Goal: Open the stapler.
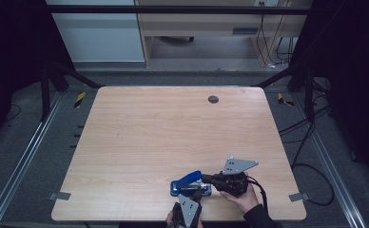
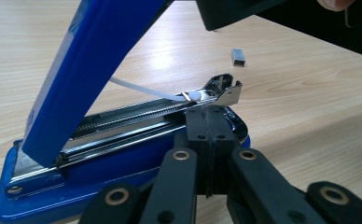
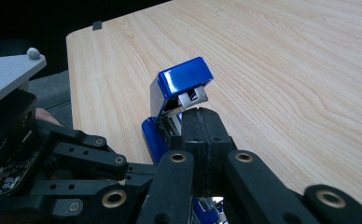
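Note:
A blue stapler [image 1: 188, 183] lies near the table's front edge with its blue lid [image 2: 90, 70] swung up. Its metal magazine [image 2: 137, 116] is bared, and a thin white strip curves out of it. My left gripper [image 1: 198, 192] comes in from the front edge. In the left gripper view its jaws [image 2: 208, 112] are shut, and their tip rests against the front end of the magazine. My right gripper [image 1: 204, 179] reaches in from the right, held by a hand. Its shut jaws [image 3: 202, 114] touch the stapler's [image 3: 170, 130] front just under the raised lid [image 3: 184, 79].
A small block of staples [image 2: 238, 56] lies on the wooden table [image 1: 173, 128] just beyond the stapler. A round grey grommet [image 1: 213, 99] sits near the far edge. Metal clips [image 1: 59, 195] mark the front corners. Cables trail on the floor at the right.

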A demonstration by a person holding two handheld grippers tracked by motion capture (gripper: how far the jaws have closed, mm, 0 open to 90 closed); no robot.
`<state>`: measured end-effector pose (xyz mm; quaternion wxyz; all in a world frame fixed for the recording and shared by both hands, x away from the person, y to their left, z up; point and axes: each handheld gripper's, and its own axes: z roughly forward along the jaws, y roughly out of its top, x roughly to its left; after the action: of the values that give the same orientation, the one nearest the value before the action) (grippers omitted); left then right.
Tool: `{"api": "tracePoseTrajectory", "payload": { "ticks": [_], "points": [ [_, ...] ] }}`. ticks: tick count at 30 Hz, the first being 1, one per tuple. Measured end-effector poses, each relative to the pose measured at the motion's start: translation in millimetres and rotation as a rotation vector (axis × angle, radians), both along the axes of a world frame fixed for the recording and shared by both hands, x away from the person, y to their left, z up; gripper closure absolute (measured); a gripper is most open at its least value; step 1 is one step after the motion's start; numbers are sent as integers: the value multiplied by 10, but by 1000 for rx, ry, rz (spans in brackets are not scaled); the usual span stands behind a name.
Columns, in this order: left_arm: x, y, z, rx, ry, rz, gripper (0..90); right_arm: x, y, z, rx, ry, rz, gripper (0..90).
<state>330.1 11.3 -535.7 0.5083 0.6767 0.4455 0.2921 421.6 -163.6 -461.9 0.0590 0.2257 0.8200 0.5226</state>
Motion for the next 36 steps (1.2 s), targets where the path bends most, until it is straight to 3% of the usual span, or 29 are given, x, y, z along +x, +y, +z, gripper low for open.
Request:
{"api": "tracePoseTrajectory", "payload": {
  "ticks": [36],
  "points": [
    [31,-17,-4,12,-2,-3,900,0,29,35,11,-3,12,900]
  ]
}}
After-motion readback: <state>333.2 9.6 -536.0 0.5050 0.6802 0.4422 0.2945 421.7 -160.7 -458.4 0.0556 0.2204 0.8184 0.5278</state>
